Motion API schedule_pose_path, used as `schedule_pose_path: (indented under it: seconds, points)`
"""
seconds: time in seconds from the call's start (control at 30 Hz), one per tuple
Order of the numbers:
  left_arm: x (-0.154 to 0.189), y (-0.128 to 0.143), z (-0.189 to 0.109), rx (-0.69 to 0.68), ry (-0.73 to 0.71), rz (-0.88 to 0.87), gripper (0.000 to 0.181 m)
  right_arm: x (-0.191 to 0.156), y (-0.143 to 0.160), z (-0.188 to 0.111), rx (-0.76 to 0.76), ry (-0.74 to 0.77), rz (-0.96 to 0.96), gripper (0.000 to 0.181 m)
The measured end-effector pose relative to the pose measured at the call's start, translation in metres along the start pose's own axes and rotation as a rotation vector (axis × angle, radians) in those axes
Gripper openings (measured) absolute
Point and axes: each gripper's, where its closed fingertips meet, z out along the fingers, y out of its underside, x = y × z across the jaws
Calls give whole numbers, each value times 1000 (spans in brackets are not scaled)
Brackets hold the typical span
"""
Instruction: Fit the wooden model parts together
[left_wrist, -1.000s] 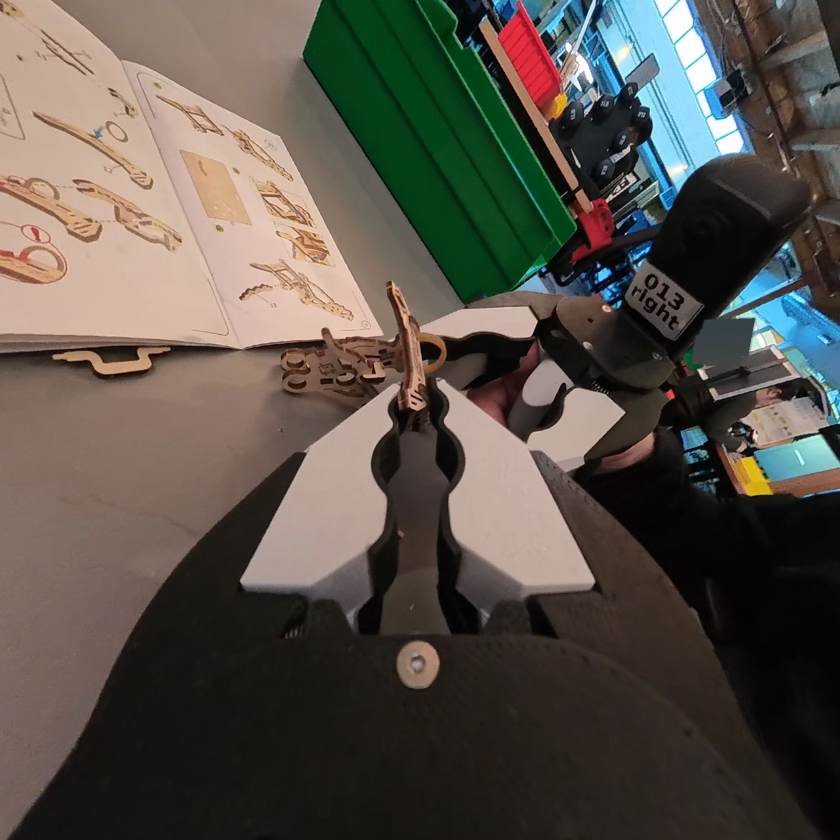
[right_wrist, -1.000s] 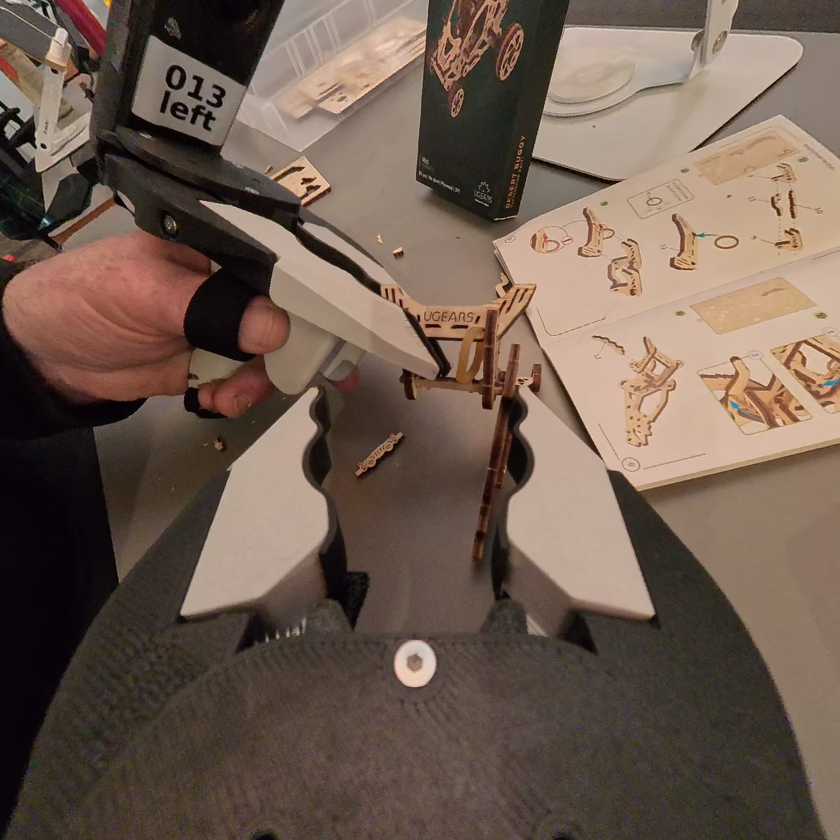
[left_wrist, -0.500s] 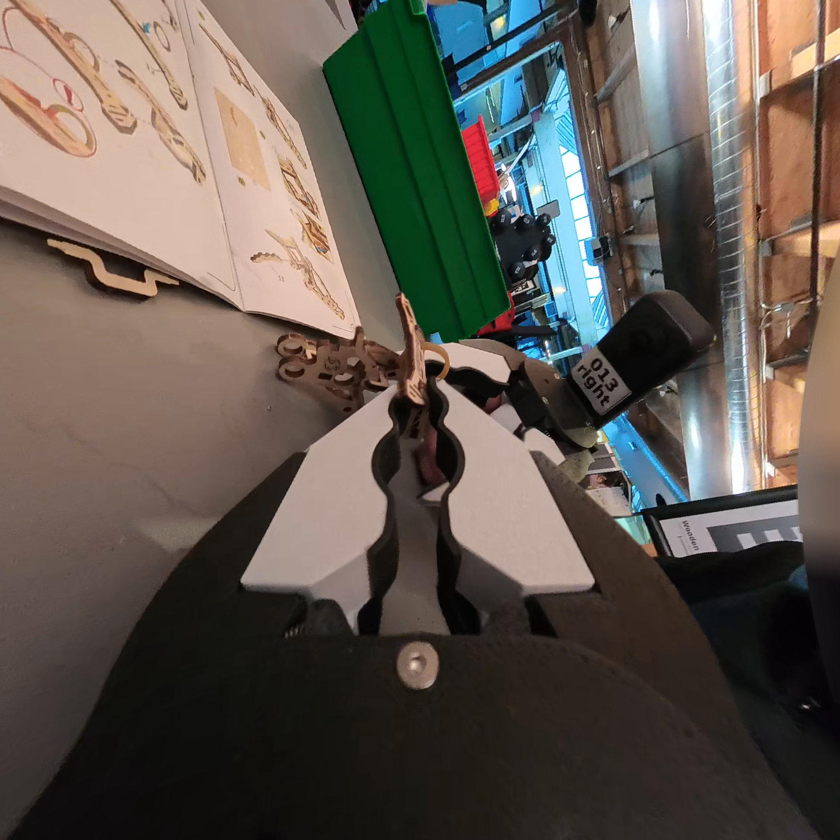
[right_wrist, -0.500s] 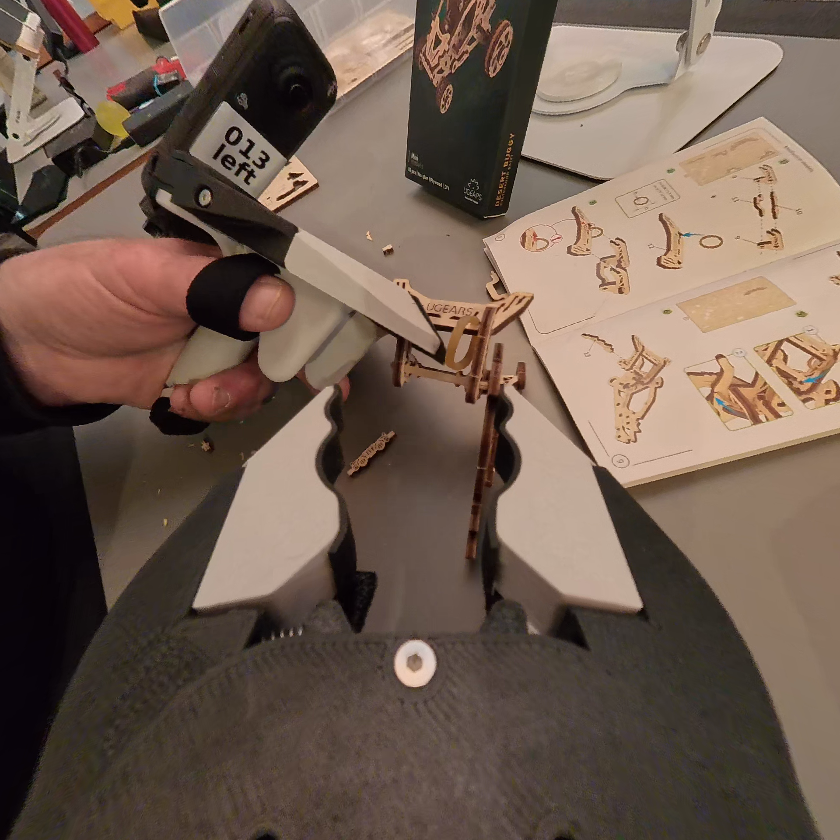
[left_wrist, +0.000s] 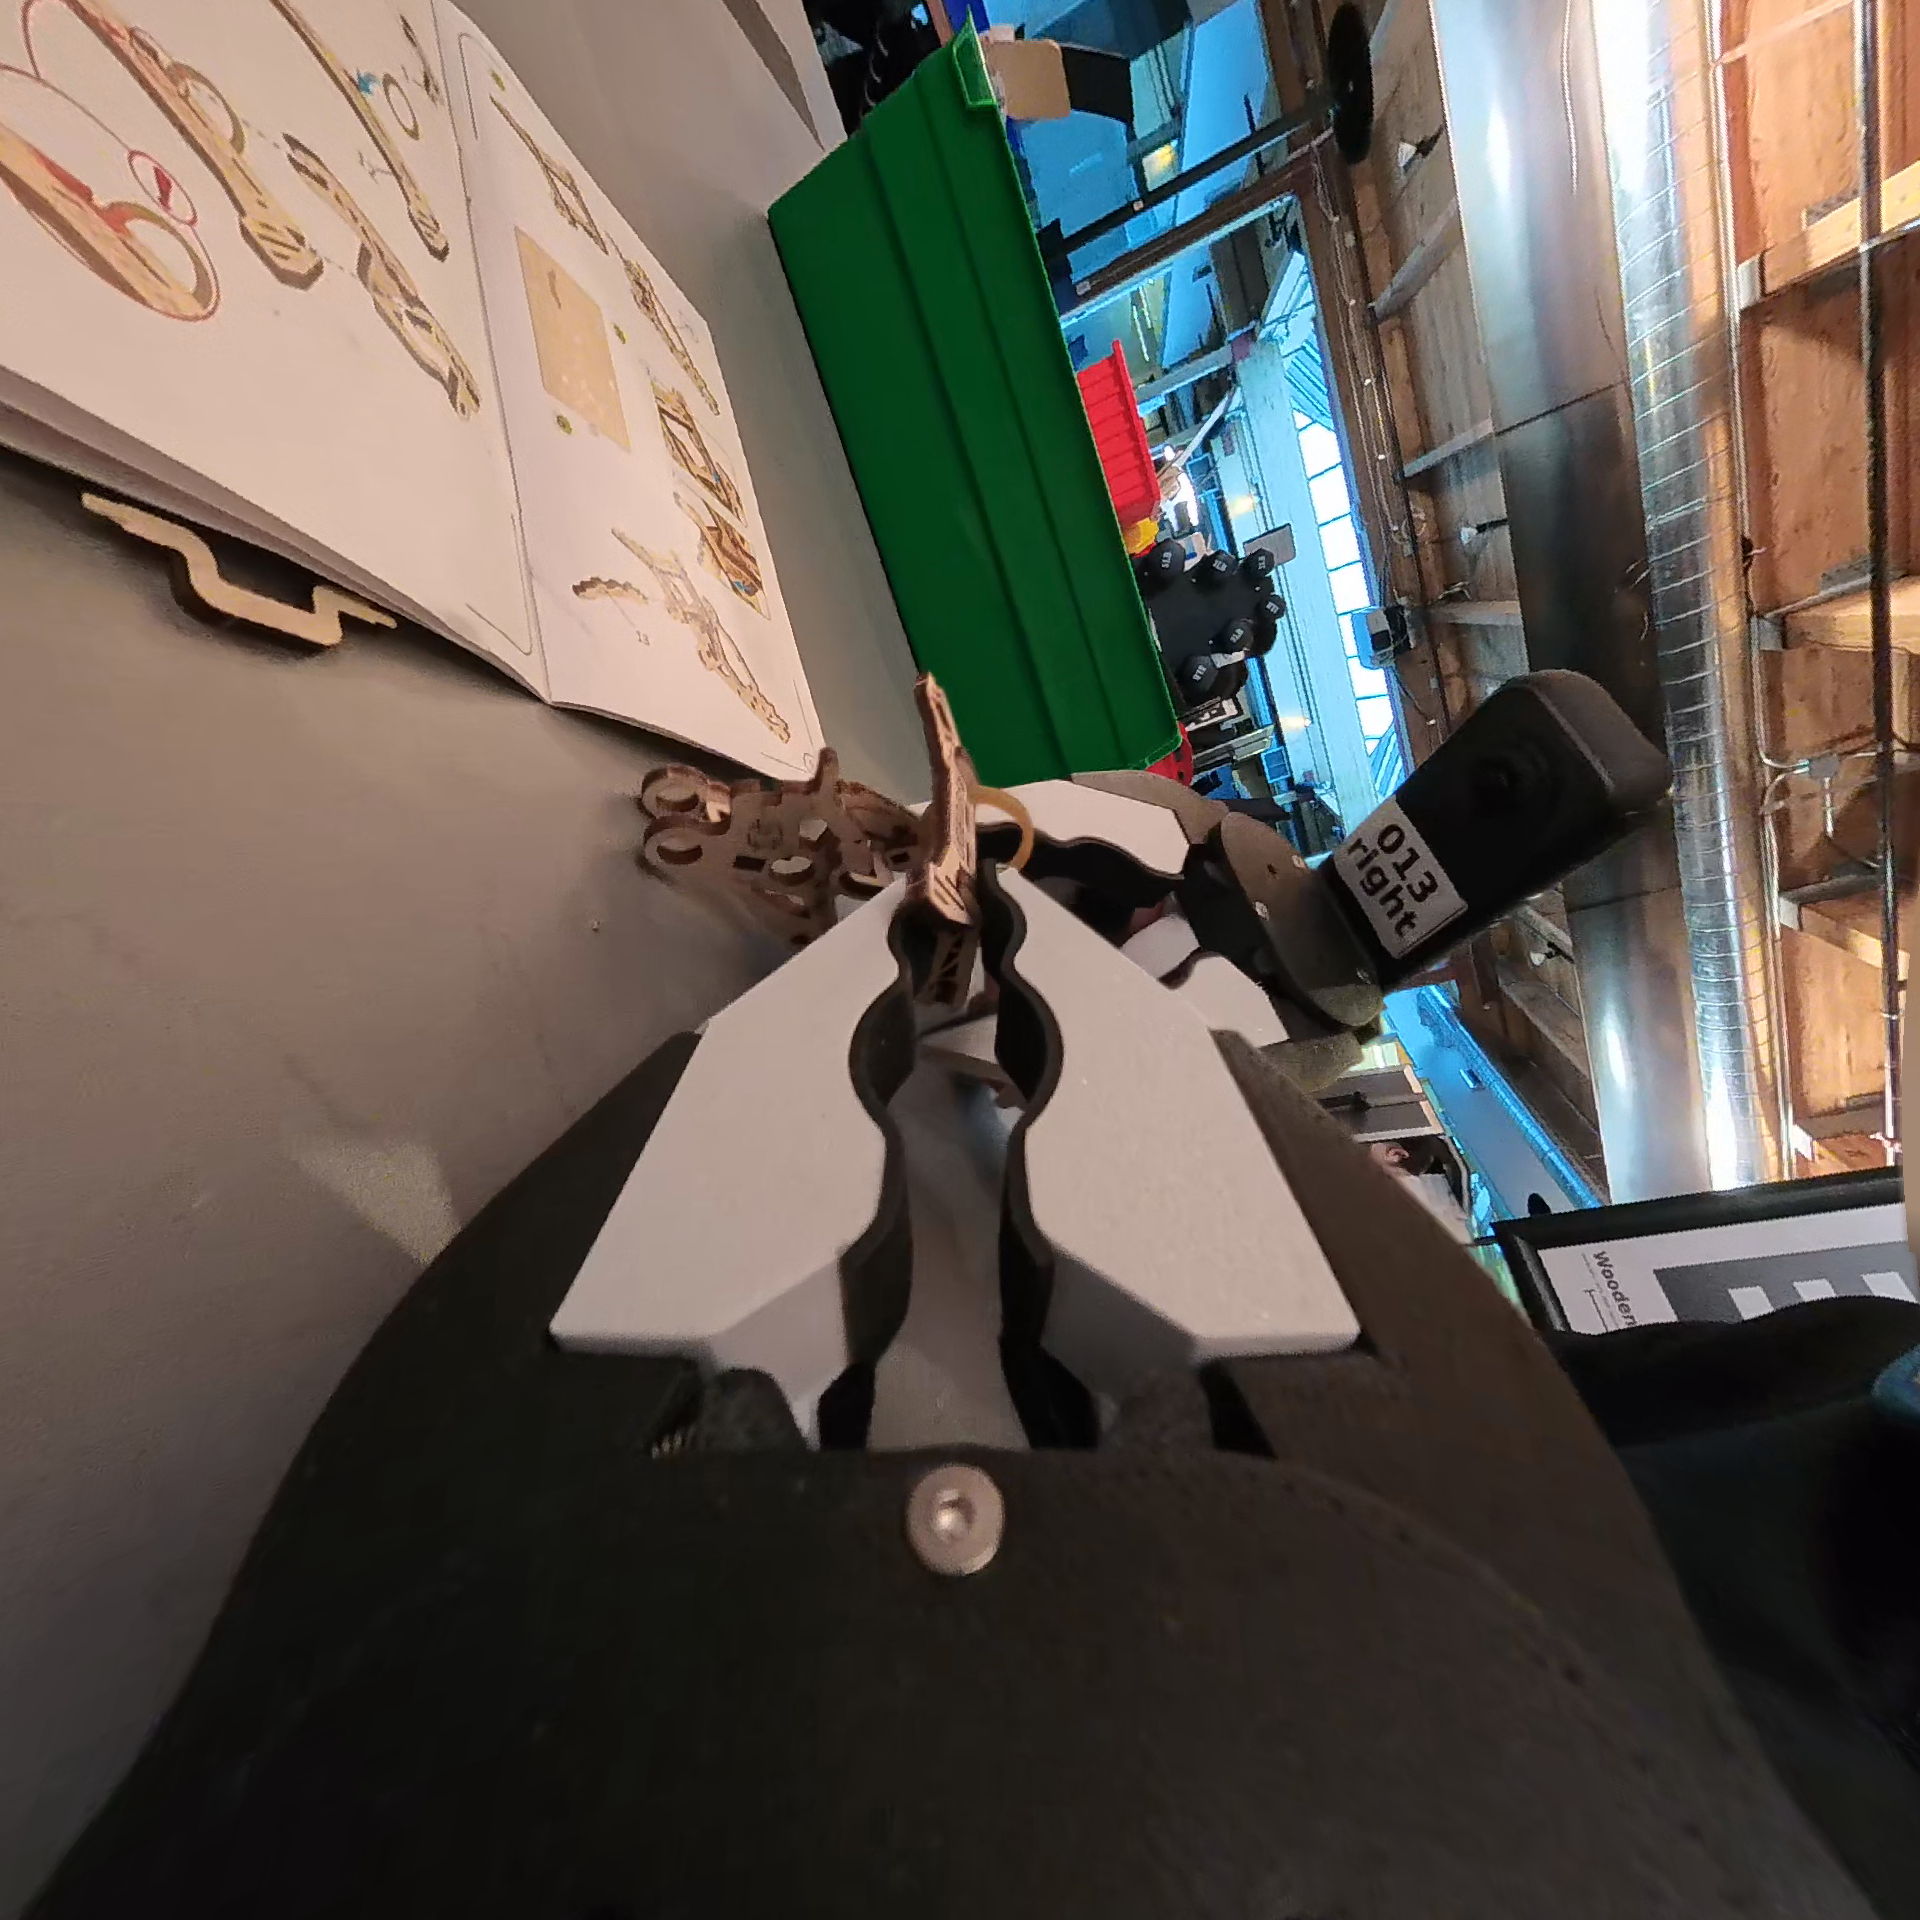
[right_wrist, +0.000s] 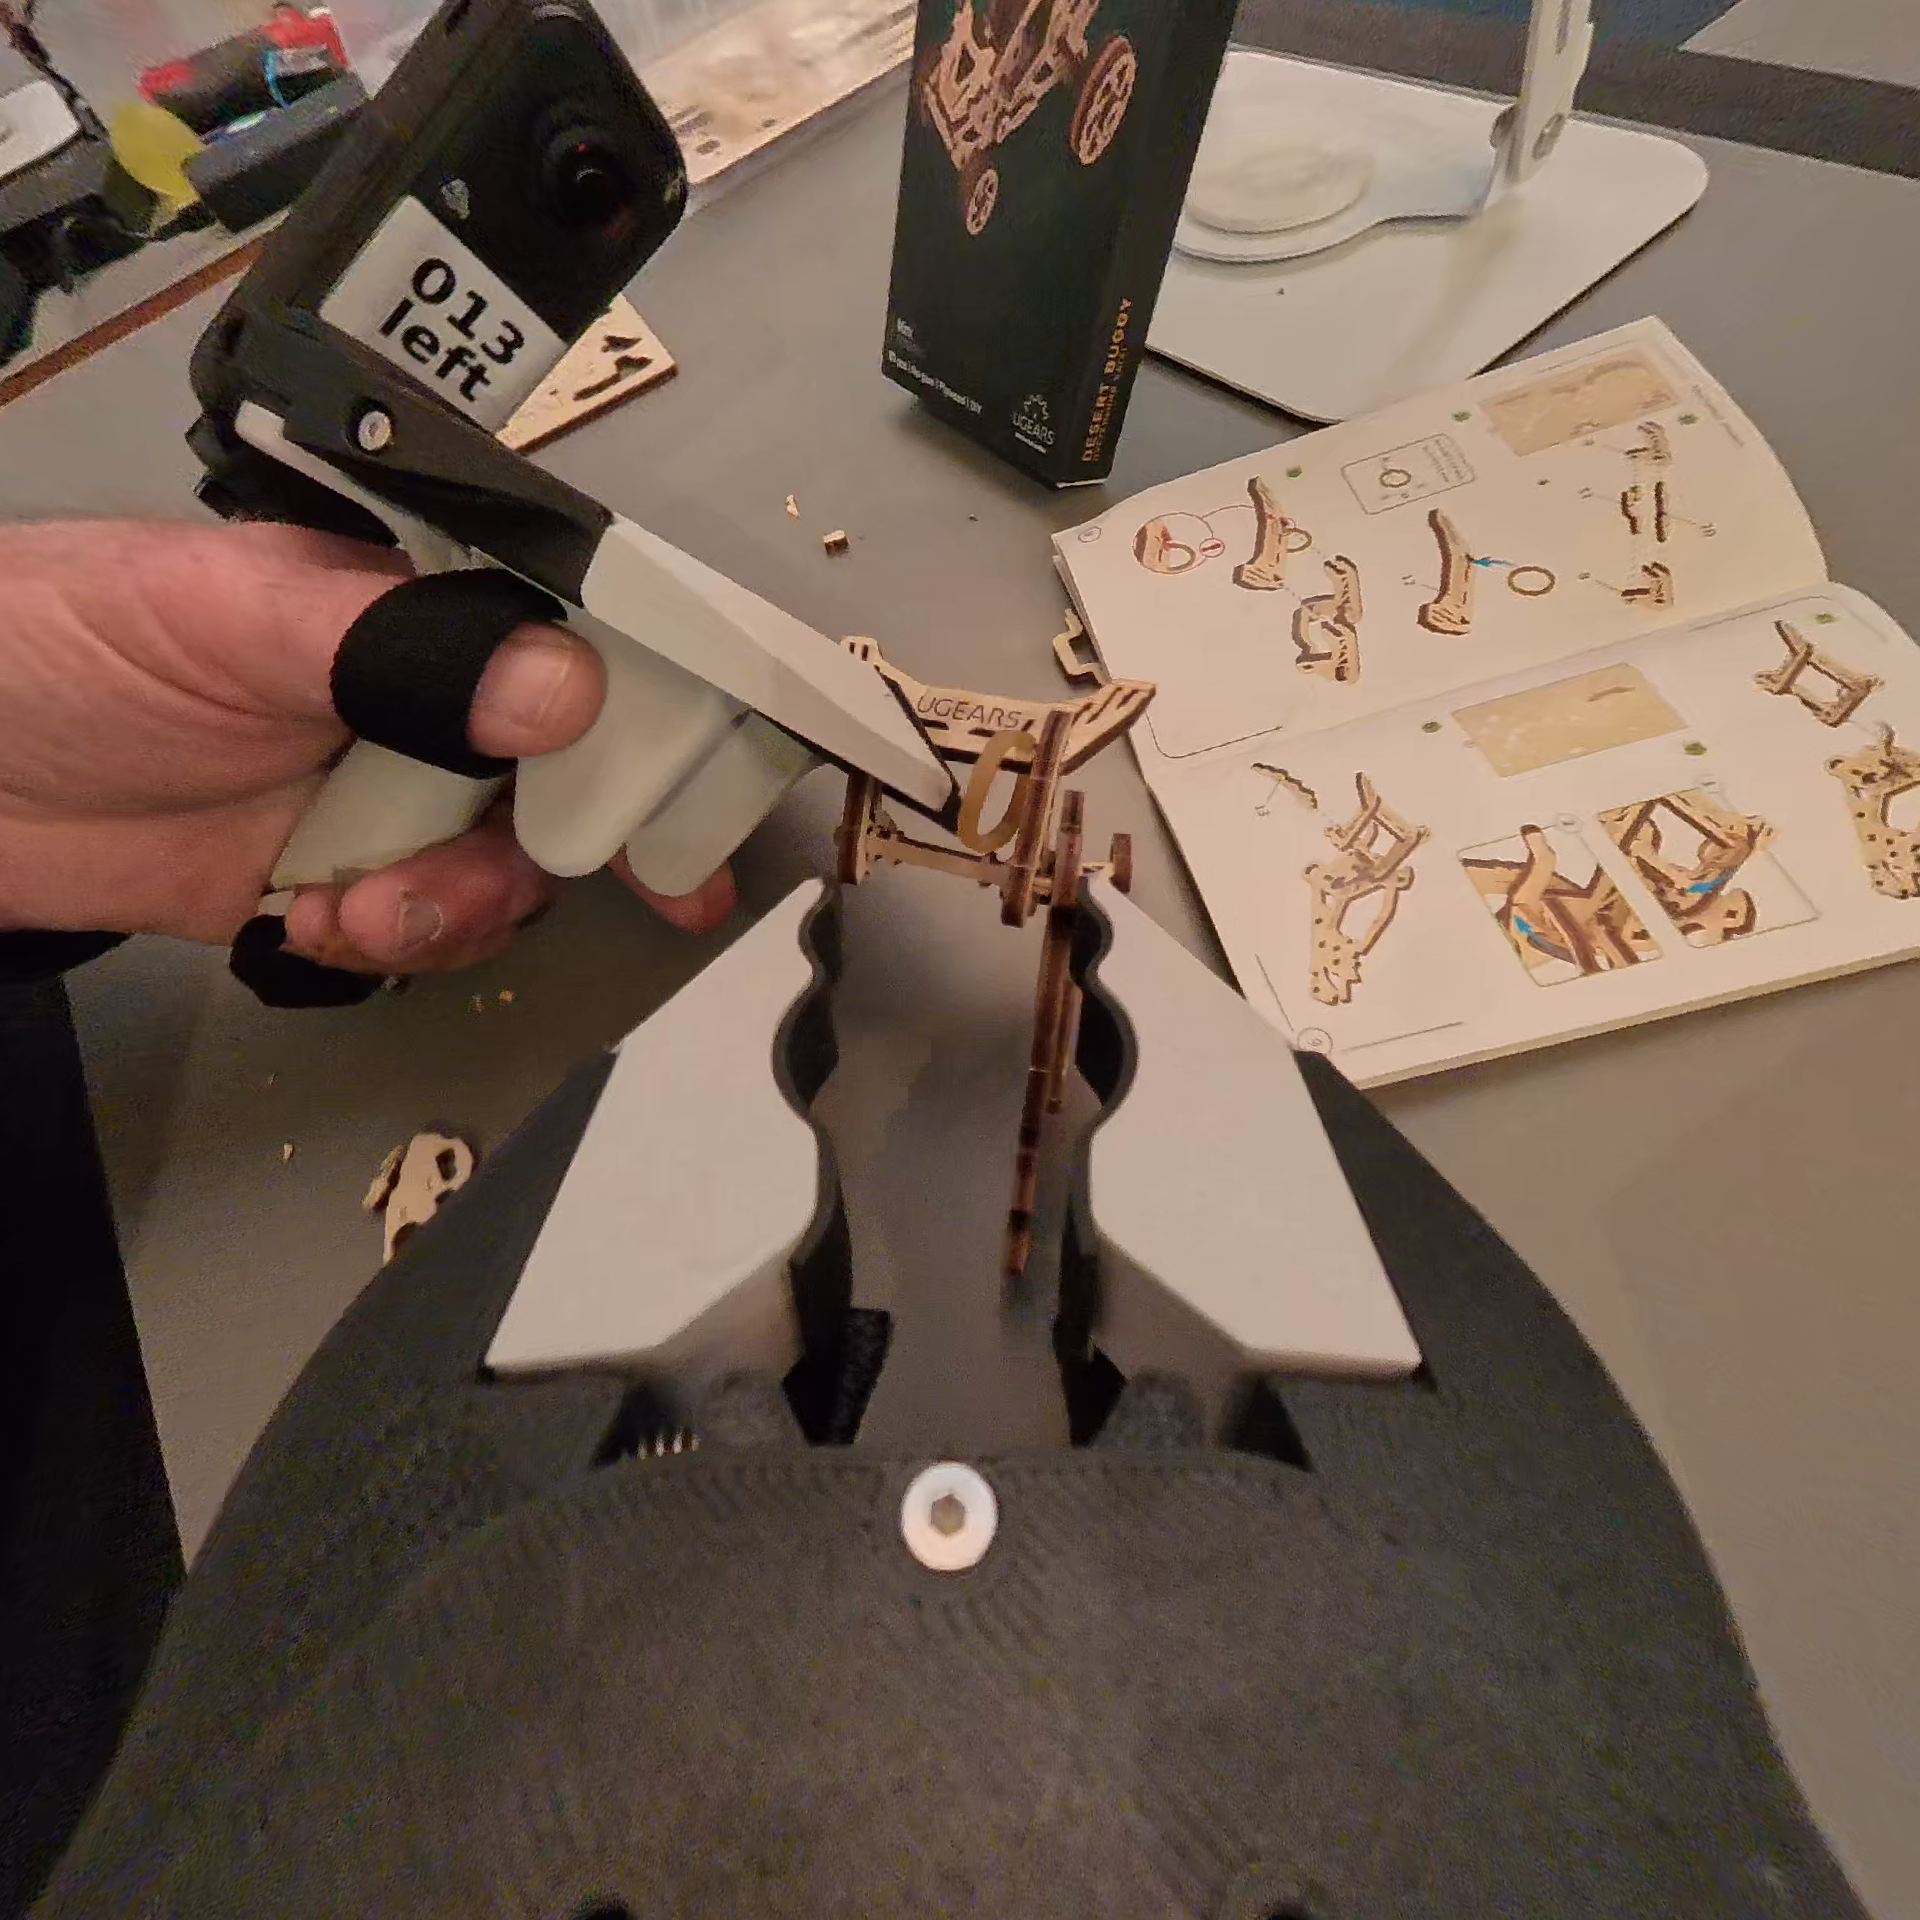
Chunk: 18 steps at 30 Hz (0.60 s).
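Observation:
The wooden model frame (right_wrist: 940, 847) stands on the grey table (right_wrist: 1662, 1195), with a ring (right_wrist: 997, 805) on it. My left gripper (right_wrist: 935, 800) comes in from the left, held by a hand, and is shut on the frame's top plate (right_wrist: 1081, 717). In the left wrist view my left gripper (left_wrist: 951, 883) clamps that plate edge-on (left_wrist: 940, 790), with the frame (left_wrist: 769, 852) just beyond. My right gripper (right_wrist: 961, 899) is open, right behind the frame. A flat wooden side piece (right_wrist: 1044, 1081) stands upright against its right finger's inner face. The left finger is clear of it.
An open instruction booklet (right_wrist: 1538, 748) lies to the right. A dark kit box (right_wrist: 1029, 229) and a white stand base (right_wrist: 1434, 197) stand behind. Loose wooden pieces (right_wrist: 416, 1184) and a plywood sheet (right_wrist: 597, 379) lie on the left. A green bin (left_wrist: 966, 436) stands beyond the booklet (left_wrist: 312, 343). Left and right tips are no more than a few centimetres apart.
My left gripper has rolled and tilted lower while holding the plate. My right gripper has moved closer to the frame and its jaws have narrowed, the side piece still against the right finger.

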Motion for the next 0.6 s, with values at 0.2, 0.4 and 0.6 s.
schedule_pose_path:
  seconds: [0.2, 0.4, 0.6]
  points:
    - [1, 0, 2, 5, 1, -2, 6, 5, -3, -10, 24, -16, -15, 31]
    - [1, 0, 3, 10, -6, 5, 6, 16, -2, -11, 12, 60, -115, 13]
    - [1, 1, 3, 30, -12, -4, 6, 18, -2, -11, 0, 63, -134, 9]
